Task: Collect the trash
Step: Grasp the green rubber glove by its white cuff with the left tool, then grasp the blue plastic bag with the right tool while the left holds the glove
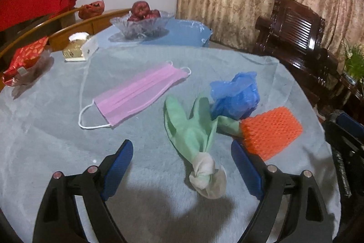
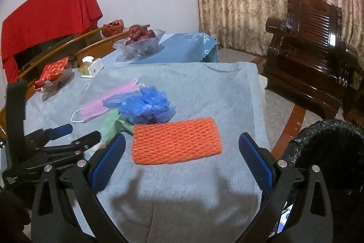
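Note:
Trash lies on the grey tablecloth [image 1: 56, 129]: a pink face mask [image 1: 136, 95], a crumpled blue plastic bag [image 1: 234, 95], a green glove [image 1: 188, 129] with a knotted whitish cuff, and an orange foam net [image 1: 270, 131]. My left gripper [image 1: 182, 147] is open, its fingers either side of the glove's cuff end without touching it. My right gripper [image 2: 183, 138] is open too, and the orange foam net [image 2: 177, 142] lies flat just ahead between its fingers. In the right wrist view the blue bag [image 2: 145, 106] partly hides the mask [image 2: 95, 108] and the glove [image 2: 111, 126]. The left gripper [image 2: 77, 132] shows at that view's left.
A bin lined with a black bag [image 2: 329, 145] stands off the table's right edge. At the back are a glass bowl of apples [image 1: 141, 24], a small gold and white box [image 1: 77, 49] and a red packet in a dish [image 1: 25, 60]. A dark wooden chair [image 2: 314, 49] stands to the right.

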`<state>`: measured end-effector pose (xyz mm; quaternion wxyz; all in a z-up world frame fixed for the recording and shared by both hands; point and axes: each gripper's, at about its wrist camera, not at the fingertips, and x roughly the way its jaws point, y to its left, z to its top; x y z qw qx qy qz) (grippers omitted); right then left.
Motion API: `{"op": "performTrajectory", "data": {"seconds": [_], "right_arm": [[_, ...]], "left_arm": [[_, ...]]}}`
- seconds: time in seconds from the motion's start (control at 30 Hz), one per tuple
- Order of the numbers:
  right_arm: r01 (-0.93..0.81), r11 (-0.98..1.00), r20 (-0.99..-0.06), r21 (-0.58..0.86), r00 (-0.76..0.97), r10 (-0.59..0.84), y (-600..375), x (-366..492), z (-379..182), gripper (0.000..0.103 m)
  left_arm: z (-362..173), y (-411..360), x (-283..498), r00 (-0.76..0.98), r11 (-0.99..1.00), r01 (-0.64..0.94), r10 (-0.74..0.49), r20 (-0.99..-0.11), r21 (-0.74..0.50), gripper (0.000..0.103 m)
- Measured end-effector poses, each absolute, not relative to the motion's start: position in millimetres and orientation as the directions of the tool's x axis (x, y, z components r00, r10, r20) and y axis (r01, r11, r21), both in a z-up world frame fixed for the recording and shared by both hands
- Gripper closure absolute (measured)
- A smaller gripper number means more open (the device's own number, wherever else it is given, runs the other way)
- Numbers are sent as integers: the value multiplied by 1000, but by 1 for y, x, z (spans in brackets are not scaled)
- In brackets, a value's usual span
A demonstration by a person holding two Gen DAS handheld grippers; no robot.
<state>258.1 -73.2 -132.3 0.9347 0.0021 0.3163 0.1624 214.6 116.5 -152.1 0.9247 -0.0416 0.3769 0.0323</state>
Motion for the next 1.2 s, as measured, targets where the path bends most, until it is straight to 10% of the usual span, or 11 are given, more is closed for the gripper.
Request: {"op": "performTrajectory", "data": {"seconds": [0.4,0.7,1.2], "right_arm": [[-292,951,-601,102,744,293,-77,267,-142,6],[-298,949,-611,107,733,299,-74,271,-146,6],[-349,932,-614,103,715,335,-40,278,-148,6]], "left_arm": [[-183,111,247,636,994,-104,30,-771,-47,20],[-184,114,251,624,989,-85,-39,-780,-118,68],[-158,161,212,671,972,-194,31,-740,-135,72]]}}
